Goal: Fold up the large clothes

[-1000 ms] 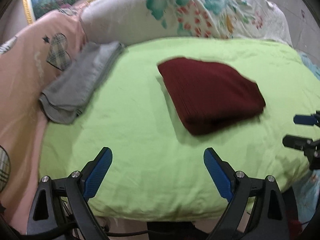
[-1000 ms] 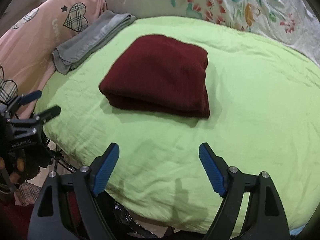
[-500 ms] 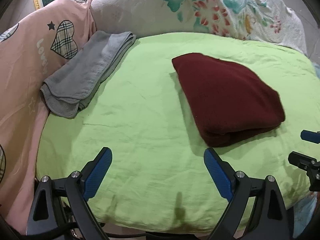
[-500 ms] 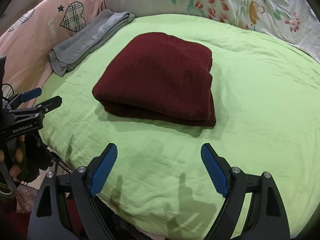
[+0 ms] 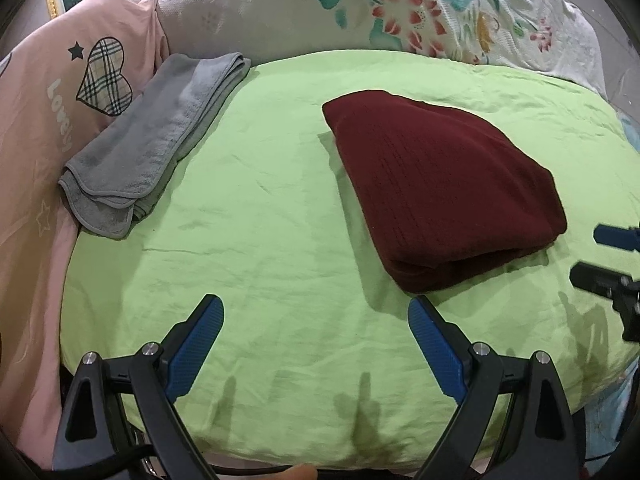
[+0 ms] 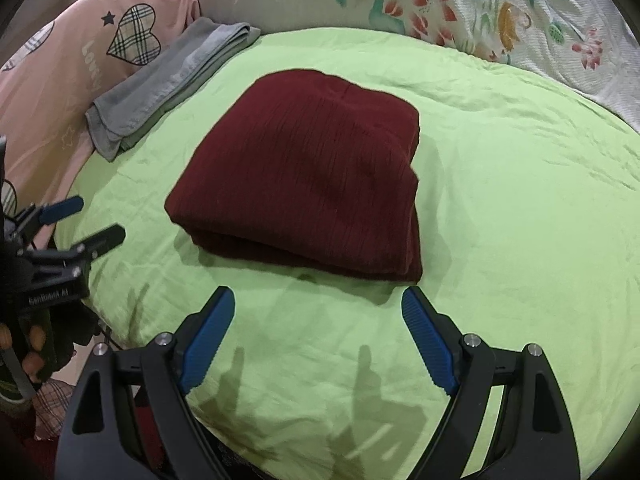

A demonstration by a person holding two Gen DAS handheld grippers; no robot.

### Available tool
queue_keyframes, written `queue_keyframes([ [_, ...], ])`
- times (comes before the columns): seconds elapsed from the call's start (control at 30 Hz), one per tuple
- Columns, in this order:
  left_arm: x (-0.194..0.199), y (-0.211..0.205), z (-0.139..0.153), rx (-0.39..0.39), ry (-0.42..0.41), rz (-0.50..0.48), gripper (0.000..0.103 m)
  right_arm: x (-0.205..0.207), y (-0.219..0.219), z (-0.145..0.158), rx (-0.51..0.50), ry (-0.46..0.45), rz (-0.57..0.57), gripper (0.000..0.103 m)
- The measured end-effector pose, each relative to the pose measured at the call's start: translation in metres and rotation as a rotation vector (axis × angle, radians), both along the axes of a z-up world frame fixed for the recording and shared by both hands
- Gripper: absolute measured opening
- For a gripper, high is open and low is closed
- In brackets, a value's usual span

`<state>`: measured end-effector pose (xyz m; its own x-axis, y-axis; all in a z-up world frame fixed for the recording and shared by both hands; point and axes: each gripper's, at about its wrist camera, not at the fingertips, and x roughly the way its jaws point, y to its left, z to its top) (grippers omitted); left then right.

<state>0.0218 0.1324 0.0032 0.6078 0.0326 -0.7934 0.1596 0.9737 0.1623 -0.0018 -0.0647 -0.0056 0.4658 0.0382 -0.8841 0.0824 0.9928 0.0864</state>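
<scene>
A dark red knitted garment (image 5: 440,192) (image 6: 312,176) lies folded into a thick rectangle on the light green sheet (image 5: 260,220) (image 6: 500,200). My left gripper (image 5: 316,320) hovers open above the sheet, short of the garment's near left corner, with nothing between its blue pads. My right gripper (image 6: 318,308) is open too, just in front of the garment's near folded edge and apart from it. Each gripper shows at the side of the other view: the right gripper (image 5: 608,256) and the left gripper (image 6: 84,224).
A folded grey towel (image 5: 160,140) (image 6: 168,84) lies at the sheet's far left edge. Beside it is a pink cover with a plaid heart (image 5: 44,120) (image 6: 60,60). A white floral quilt (image 5: 400,8) (image 6: 480,12) is heaped behind. The sheet drops off at the near edge.
Both grippers have come forward and a little lower toward the red garment, which now fills more of both views. Both stay open; the cloth has not moved.
</scene>
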Motion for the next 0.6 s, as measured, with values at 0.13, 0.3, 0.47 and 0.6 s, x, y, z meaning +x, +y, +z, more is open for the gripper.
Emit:
queue_keyframes([
  [0.13, -0.007, -0.008, 0.007, 0.032, -0.007, -0.017, 0.094, 0.002, 0.0, 0.007, -0.006, -0.005, 0.011, 0.086],
  [0.3, -0.01, -0.014, 0.017, 0.038, -0.02, -0.037, 0.094, 0.003, 0.002, 0.013, -0.022, -0.001, 0.033, 0.086],
  [0.47, -0.008, -0.016, 0.023, 0.028, -0.031, -0.04, 0.095, 0.006, 0.004, 0.018, -0.032, -0.002, 0.05, 0.086],
  [0.6, -0.002, -0.017, 0.022, 0.024, -0.025, -0.042, 0.095, 0.01, 0.005, 0.017, -0.032, 0.0, 0.057, 0.086],
])
